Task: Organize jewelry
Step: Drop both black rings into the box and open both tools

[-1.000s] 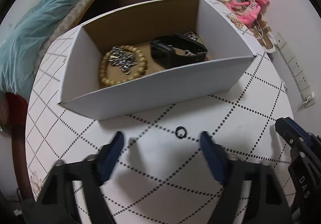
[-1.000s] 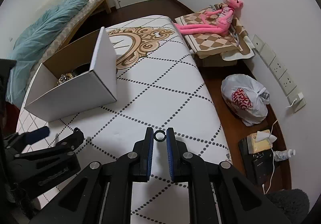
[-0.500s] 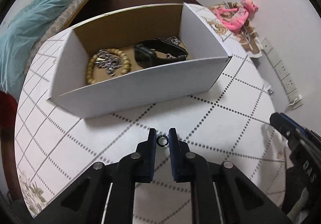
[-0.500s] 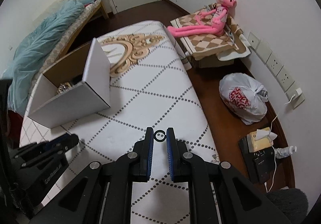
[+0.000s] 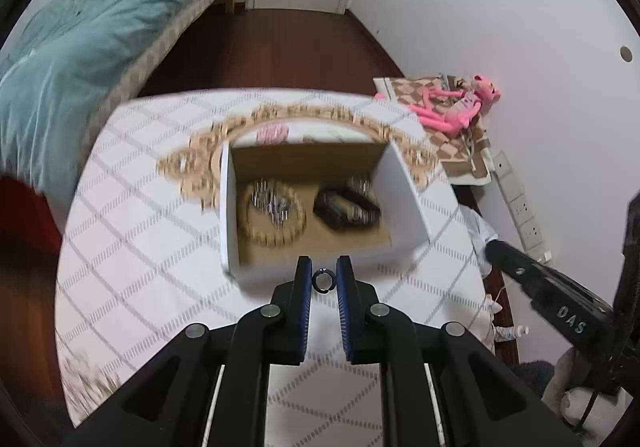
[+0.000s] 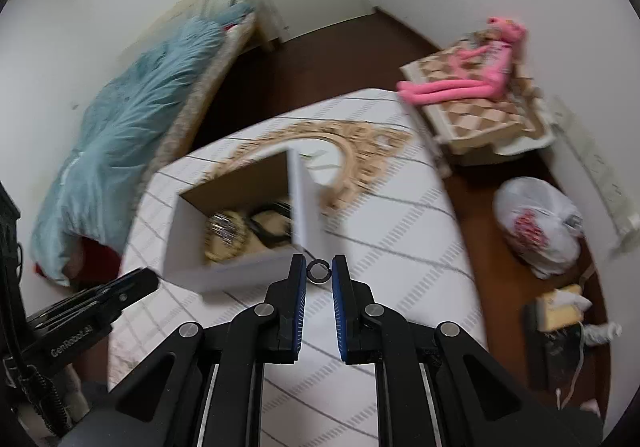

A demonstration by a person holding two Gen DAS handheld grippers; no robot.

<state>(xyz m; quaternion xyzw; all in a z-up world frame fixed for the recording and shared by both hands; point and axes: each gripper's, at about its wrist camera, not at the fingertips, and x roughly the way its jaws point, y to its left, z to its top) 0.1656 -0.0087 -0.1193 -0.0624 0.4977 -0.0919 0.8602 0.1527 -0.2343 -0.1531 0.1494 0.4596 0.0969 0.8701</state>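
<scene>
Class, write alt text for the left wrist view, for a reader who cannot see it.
The left gripper pinches a small dark ring between its blue-padded fingers, raised above a white patterned table. Just beyond sits an open white box holding a wooden bead bracelet and a black item. The view is motion-blurred.

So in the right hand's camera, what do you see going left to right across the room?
Blue blanket → white box → pink plush toy → white plastic bag.
</scene>
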